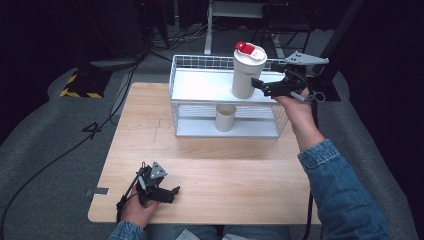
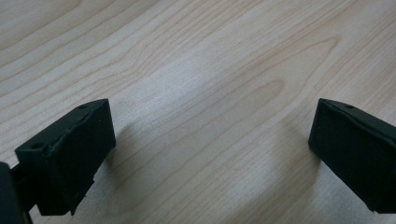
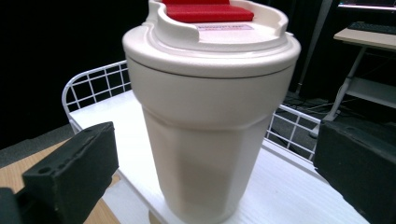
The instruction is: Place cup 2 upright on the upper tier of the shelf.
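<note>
A tall cream tumbler with a red flip lid stands upright on the top shelf of a white wire rack. My right gripper is at the tumbler's right side, open. In the right gripper view the tumbler stands between the two jaws, which are apart from its wall on both sides, around my right gripper. A smaller cream cup stands on the rack's lower shelf. My left gripper rests low over the wooden table near its front left, open, with bare wood between its jaws.
The rack sits at the table's far edge and has a raised wire rim around its top shelf. Grey carpet with cables surrounds the table. A desk frame stands behind the rack.
</note>
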Demonstrator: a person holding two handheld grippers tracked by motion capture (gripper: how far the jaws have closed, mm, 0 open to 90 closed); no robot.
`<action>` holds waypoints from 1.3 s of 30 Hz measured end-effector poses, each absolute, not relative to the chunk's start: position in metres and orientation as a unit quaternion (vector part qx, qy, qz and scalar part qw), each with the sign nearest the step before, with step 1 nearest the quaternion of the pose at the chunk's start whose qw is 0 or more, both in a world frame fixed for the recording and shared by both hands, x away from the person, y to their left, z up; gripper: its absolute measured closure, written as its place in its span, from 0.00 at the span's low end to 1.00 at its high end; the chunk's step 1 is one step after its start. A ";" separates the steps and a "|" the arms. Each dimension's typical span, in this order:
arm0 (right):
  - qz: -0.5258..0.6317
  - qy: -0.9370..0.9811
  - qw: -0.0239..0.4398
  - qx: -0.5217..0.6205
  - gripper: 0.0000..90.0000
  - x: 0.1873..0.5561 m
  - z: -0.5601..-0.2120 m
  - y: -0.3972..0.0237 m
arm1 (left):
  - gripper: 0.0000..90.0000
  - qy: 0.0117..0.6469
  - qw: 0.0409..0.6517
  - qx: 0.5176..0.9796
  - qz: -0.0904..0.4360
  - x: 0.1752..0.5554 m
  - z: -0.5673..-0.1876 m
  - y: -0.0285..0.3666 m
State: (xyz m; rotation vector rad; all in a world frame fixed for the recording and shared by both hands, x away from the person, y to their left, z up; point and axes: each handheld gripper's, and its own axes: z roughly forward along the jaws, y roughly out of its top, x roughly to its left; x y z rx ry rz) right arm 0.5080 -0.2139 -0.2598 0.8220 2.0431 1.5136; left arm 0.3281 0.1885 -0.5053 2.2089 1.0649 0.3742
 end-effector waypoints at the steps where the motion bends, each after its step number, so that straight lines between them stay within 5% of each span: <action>1: 0.551 0.743 0.233 0.299 0.00 0.505 -0.259 -0.216 | 0.01 0.405 0.323 0.843 0.143 0.329 -0.505 0.189; 17: 0.556 0.744 0.227 0.294 0.01 0.460 -0.256 -0.258 | 0.01 0.409 0.327 0.840 0.141 0.330 -0.506 0.188; 39: 0.518 0.764 0.223 0.313 0.05 0.411 -0.295 -0.308 | 0.01 0.415 0.323 0.838 0.147 0.336 -0.505 0.188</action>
